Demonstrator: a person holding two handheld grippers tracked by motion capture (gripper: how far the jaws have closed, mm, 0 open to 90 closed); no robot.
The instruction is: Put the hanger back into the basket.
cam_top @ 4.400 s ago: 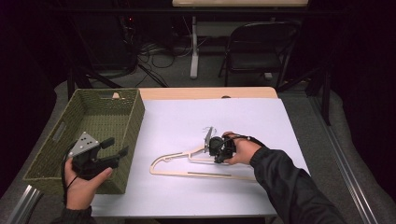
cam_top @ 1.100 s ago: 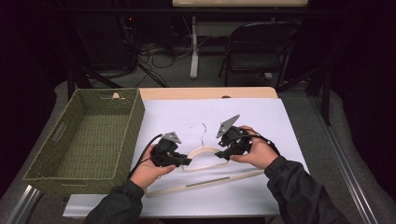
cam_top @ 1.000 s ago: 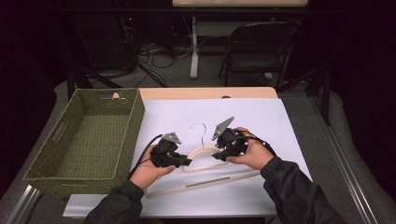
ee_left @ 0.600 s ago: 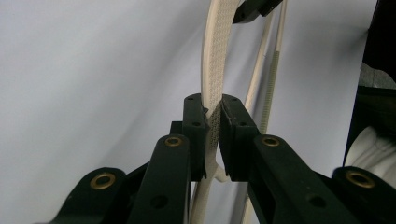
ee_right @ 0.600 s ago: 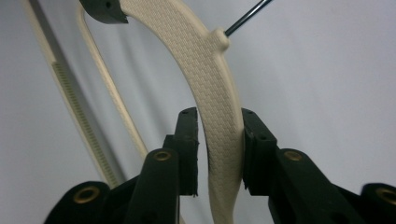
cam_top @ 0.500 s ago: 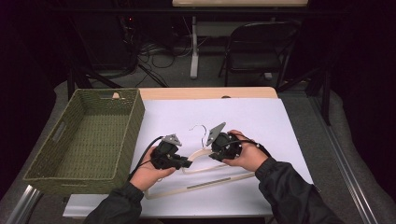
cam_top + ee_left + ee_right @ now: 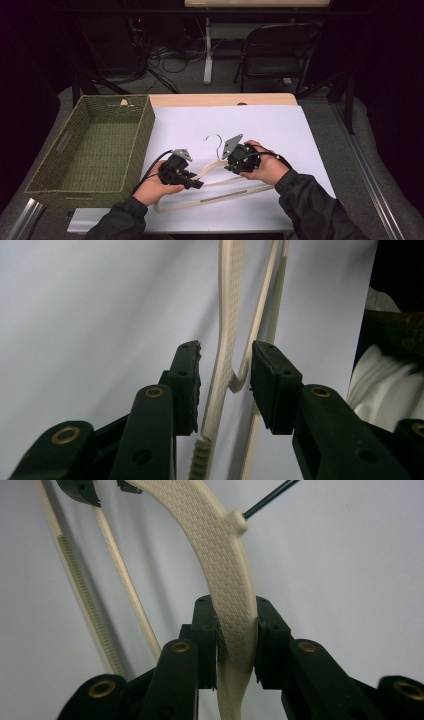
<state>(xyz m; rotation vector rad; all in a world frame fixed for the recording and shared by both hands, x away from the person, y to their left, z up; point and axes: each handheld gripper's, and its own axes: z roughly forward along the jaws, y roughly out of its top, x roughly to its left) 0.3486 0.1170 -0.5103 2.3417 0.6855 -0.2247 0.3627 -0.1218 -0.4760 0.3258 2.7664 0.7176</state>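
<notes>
Cream hanger (image 7: pixel 215 187) lies on the white table sheet (image 7: pixel 300 130), lower centre of the high view, right of the green basket (image 7: pixel 90 145). Right gripper (image 7: pixel 235 640) is clenched on the hanger's shoulder. Left gripper (image 7: pixel 225 385) has just been opening; jaws are released, with the hanger arm between them untouched.

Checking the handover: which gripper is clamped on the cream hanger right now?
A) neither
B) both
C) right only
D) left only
C: in the right gripper view the right gripper has both pads pressed on the hanger; the left gripper, jaws just opened, stands clear of the arm between them.
</notes>
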